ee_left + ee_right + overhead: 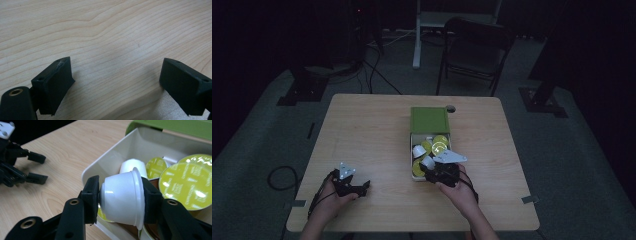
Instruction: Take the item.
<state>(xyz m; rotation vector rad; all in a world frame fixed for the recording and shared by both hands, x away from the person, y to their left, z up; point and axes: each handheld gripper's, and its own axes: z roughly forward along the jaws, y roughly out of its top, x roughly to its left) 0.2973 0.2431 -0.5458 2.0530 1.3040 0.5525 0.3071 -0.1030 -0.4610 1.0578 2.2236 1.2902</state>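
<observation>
Capsule — white, glossy, flanged rim — sideways between right tool pads.

A pale wood-grain table top with a smooth, faintly sheened finish is seen. The white capsule looks like glossy moulded plastic; the lime-green capsule lids appear to be shiny foil. The white box looks smooth, semi-matt plastic. The gripper pads are matt black.
</observation>
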